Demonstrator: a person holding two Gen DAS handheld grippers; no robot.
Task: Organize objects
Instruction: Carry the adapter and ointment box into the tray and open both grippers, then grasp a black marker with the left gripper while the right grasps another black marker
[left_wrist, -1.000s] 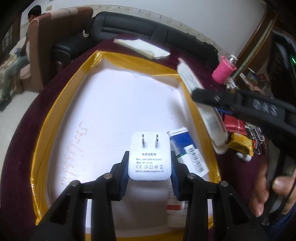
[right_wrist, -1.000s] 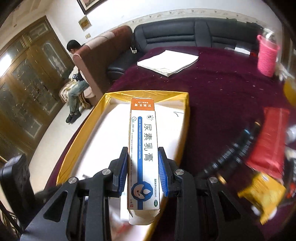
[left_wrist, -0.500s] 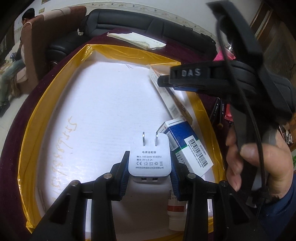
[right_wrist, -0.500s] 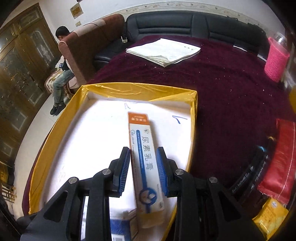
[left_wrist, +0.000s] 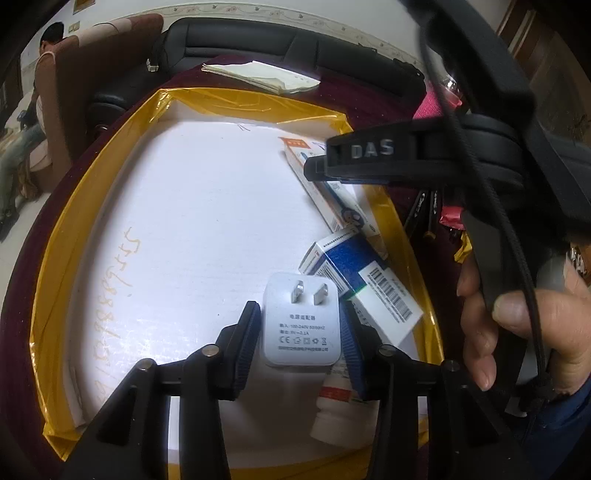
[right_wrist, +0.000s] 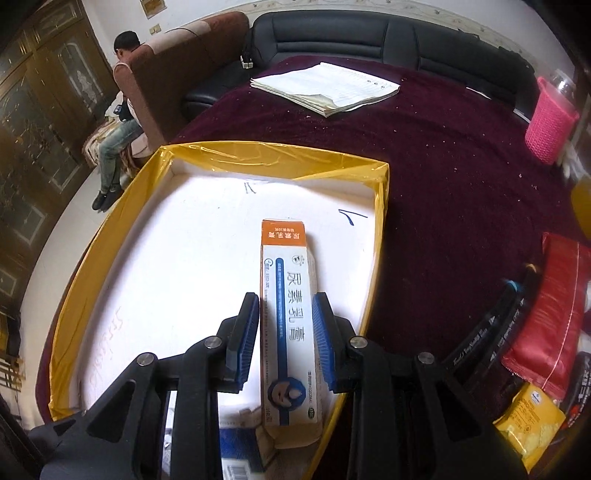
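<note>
The white charger (left_wrist: 300, 325) is being released by the opening left gripper (left_wrist: 300, 334); the ointment box (right_wrist: 289, 317), pointing to twelve o'clock, is clamped by the right gripper (right_wrist: 287, 338)

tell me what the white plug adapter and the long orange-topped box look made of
White plug adapter: smooth, slightly glossy moulded plastic with two metal prongs, going by its rounded corners and sheen. Long orange-topped box: thin printed cardboard, judging by its folded edges and worn, creased lower end.
</note>
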